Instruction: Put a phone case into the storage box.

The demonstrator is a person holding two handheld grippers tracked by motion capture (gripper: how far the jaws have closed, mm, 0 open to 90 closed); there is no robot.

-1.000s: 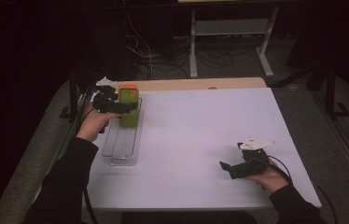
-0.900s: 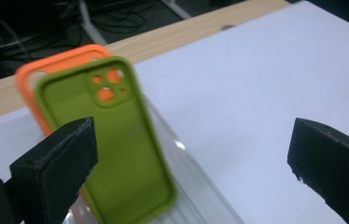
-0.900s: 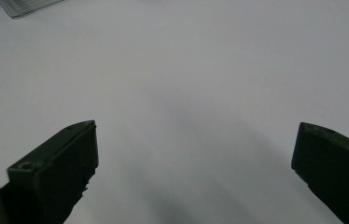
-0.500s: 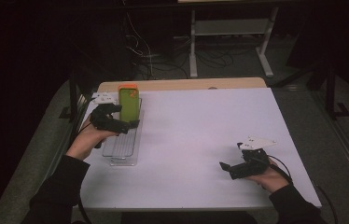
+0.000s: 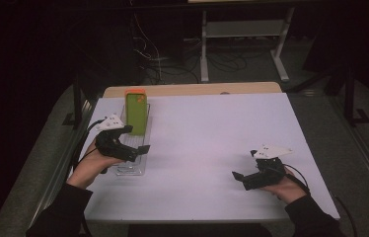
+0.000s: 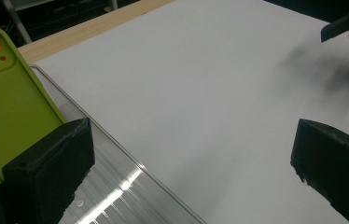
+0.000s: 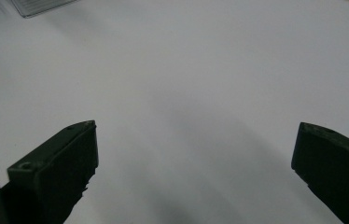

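We see the white table (image 5: 212,148) bare in the middle; the clear tray (image 5: 134,153) sits at its left edge, the green phone case (image 5: 136,114) upright at its far end; our left gripper (image 5: 135,140), jaws wide, has drawn back empty, so the case is placed; our right gripper (image 5: 239,178) rests wide too.

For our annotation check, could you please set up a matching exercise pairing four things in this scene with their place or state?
Things:
1. green phone case
2. clear tray
3. left hand-held gripper
4. right hand-held gripper

Places or states:
A. open, above the tray's near end
B. open, over bare table near the right front
C. standing upright at the tray's far end
D. lying along the table's left side

Pairs: 1-C, 2-D, 3-A, 4-B
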